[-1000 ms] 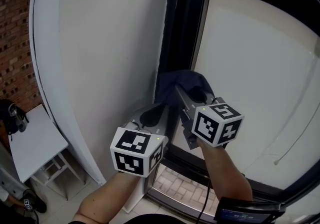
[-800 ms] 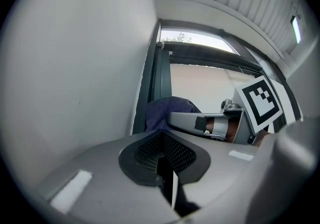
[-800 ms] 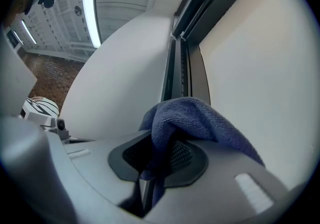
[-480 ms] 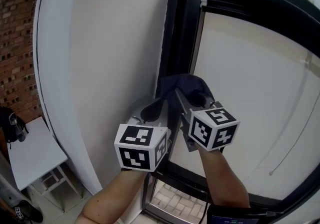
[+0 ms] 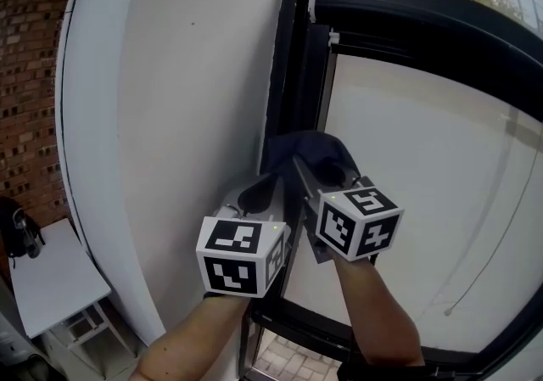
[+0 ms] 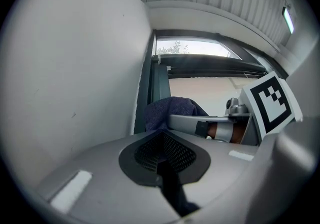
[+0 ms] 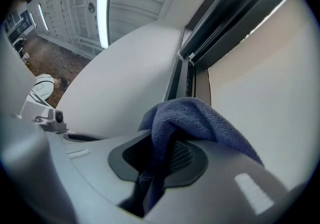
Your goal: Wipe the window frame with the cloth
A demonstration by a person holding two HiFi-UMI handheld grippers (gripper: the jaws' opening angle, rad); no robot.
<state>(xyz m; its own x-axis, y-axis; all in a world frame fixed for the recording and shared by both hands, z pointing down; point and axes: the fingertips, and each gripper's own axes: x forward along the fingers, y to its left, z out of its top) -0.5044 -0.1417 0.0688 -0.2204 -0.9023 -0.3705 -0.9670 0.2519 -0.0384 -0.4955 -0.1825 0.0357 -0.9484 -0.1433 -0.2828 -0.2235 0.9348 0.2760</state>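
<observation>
A dark blue cloth (image 5: 316, 153) is bunched against the dark vertical window frame (image 5: 293, 74), about halfway up it. My right gripper (image 5: 310, 171) is shut on the cloth (image 7: 200, 118), which drapes over its upper jaw and hangs down between the pads. My left gripper (image 5: 259, 193) sits just left of it and a little lower, close to the white wall, shut with nothing in its jaws. From the left gripper view the cloth (image 6: 167, 111) lies just beyond its jaws, pressed to the frame (image 6: 150, 83).
A white wall (image 5: 195, 74) runs left of the frame. Right of it is a pale blind (image 5: 424, 184) with a thin cord (image 5: 484, 235). The dark top rail (image 5: 407, 14) curves overhead. A white table (image 5: 47, 277) and brick wall (image 5: 30, 74) are at the left.
Both grippers and the cloth have moved a little up the vertical frame. The view has tilted upward, bringing the top rail and trees outside into sight.
</observation>
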